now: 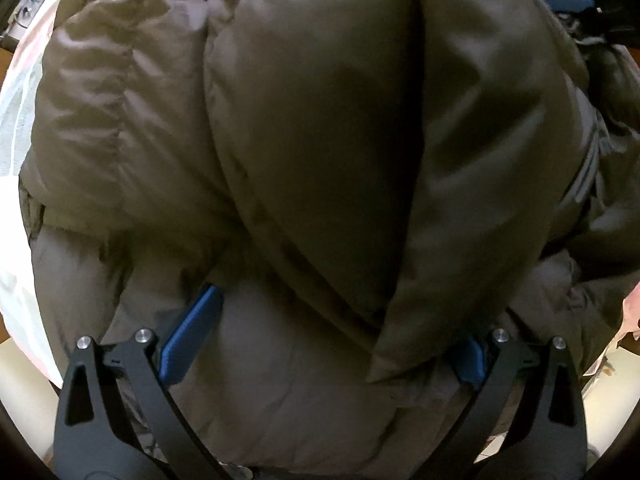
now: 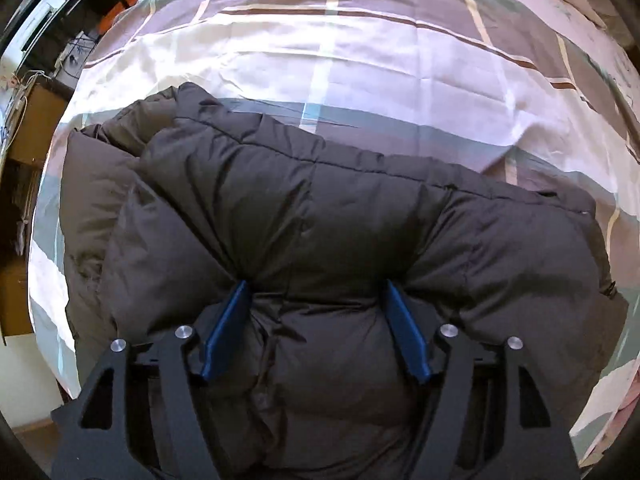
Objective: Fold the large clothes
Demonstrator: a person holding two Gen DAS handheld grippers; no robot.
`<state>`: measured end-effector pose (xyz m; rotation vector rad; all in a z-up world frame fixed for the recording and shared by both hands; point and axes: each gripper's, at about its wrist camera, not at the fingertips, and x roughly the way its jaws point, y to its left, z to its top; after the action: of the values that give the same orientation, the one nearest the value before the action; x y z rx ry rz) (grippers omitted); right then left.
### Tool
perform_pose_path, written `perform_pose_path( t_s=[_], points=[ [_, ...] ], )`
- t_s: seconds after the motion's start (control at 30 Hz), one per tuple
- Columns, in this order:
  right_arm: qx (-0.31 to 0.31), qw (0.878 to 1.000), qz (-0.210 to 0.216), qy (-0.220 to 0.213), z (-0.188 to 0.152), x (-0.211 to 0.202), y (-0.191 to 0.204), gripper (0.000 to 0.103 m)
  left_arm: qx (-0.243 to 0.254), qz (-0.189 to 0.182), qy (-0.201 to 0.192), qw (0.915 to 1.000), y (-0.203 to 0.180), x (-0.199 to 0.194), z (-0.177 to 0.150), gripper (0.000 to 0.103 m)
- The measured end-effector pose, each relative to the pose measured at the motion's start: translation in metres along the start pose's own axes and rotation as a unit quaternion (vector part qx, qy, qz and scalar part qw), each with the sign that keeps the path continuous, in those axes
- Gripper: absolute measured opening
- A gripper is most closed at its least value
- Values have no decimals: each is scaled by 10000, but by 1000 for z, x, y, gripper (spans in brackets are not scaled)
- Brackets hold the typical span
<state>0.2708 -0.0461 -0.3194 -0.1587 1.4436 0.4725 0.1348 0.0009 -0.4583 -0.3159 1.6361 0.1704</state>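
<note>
While I looked through the right wrist camera, the dark brown quilted puffer jacket (image 2: 320, 220) lay on the bed cover with pale checks (image 2: 360, 60), and its long axis ran from about 10 o'clock to 3 o'clock across the picture. My right gripper (image 2: 318, 332) pointed down into it, its blue pads (image 2: 226, 332) set apart with a thick roll of the padding bulging between them; they seemed to pinch that roll, though I judged the grip loose. The free far edge of the jacket was at 12 o'clock from this gripper.

My left gripper (image 1: 328, 344) stood wide apart over the same jacket (image 1: 280, 140), a folded flap at 12 o'clock, and I could not tell if its pads pressed anything. In its view the other gripper showed at 1 o'clock, so the right hand seemed nearer to the far edge.
</note>
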Motion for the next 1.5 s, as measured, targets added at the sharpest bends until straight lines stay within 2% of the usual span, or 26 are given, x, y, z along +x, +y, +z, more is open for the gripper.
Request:
perform_pose_path(
  t_s=[0.03, 0.07, 0.1, 0.13, 0.2, 0.27, 0.33, 0.4, 0.5, 0.57, 0.63, 0.67, 0.73, 0.8, 0.87, 0.9, 1.0, 1.13, 1.2, 1.23, 1.27, 1.3, 1.37, 1.43, 1.5],
  points=[
    [159, 9992, 164, -339, -2, -19, -8, 67, 0, -16, -7, 10000, 1, 1, -3, 101],
    [280, 9973, 154, -661, -6, -33, -15, 67, 8, -19, -6, 10000, 8, 3, -5, 101],
    [503, 9933, -74, -1040, -13, -53, -28, 67, 24, -23, -14, 10000, 8, 3, -5, 101],
    [761, 9897, -228, -1191, -19, -61, -41, 67, 35, -34, -24, 10000, 11, 4, -6, 101],
    [1462, 9862, -216, -753, -31, -42, -81, 68, 25, -59, -10, 10000, 21, 7, -8, 101],
    [1728, 9844, -45, -328, -46, -5, -114, 66, 42, -47, 33, 10000, 23, 8, -7, 101],
    [1509, 9880, -92, -328, -48, -2, -115, 66, 117, -2, 49, 9999, 23, 8, -8, 101],
    [1462, 9879, -38, -523, -51, -24, -109, 66, 121, 19, 46, 9999, 22, 3, -9, 101],
    [1482, 9814, 514, -1104, -76, -68, -102, 67, -74, -64, -21, 10000, 16, -14, -7, 101],
    [1449, 9799, 656, -1202, -99, -85, -97, 67, -52, -40, -225, 9997, 17, -35, -10, 101],
    [1473, 9798, 781, -1103, -126, -89, -96, 67, 129, 54, -594, 9981, 14, -61, -15, 101],
    [1478, 9807, 770, -1024, -134, -86, -95, 67, 207, 109, -696, 9973, 12, -68, -15, 101],
    [1355, 9884, 339, -591, -159, -69, -91, 67, 372, 268, -770, 9960, 9, -72, -15, 101],
    [1238, 9921, -144, -109, -181, -45, -88, 68, 476, 466, -581, 9961, 5, -59, -10, 101],
    [1290, 9905, -263, 397, -195, -15, -92, 71, 382, 338, -303, 9982, 3, -45, -5, 101],
    [1387, 9892, -178, 448, -197, -12, -94, 71, 290, 273, -241, 9989, 5, -43, -5, 101],
    [1439, 9895, -6, 131, -204, -36, -93, 71, 362, 313, -393, 9981, 3, -53, -11, 101],
    [1399, 9880, 61, -650, -228, -79, -85, 71, 473, 321, -577, 9967, 10, -63, -30, 101],
    [1342, 9900, -77, -430, -240, -72, -80, 77, 452, 267, -593, 9969, 12, -66, -36, 101],
    [1379, 9904, -116, 4, -244, -53, -82, 82, 451, 251, -557, 9971, 16, -65, -43, 101],
    [1586, 9867, 20, 361, -249, -33, -88, 82, 422, 194, -461, 9979, 19, -58, -45, 101],
    [1862, 9813, 183, 445, -255, -28, -94, 82, 320, 101, -355, 9988, 23, -52, -47, 101],
    [2354, 9698, 502, 388, -261, -31, -105, 82, 83, -107, -329, 9994, 35, -50, -57, 101],
    [2224, 9738, 474, 48, -262, -50, -102, 82, 72, -202, -434, 9988, 40, -56, -65, 101],
    [1987, 9789, 400, -263, -269, -68, -94, 82, 160, 17, -485, 9987, 47, -59, -77, 101]
  ],
)
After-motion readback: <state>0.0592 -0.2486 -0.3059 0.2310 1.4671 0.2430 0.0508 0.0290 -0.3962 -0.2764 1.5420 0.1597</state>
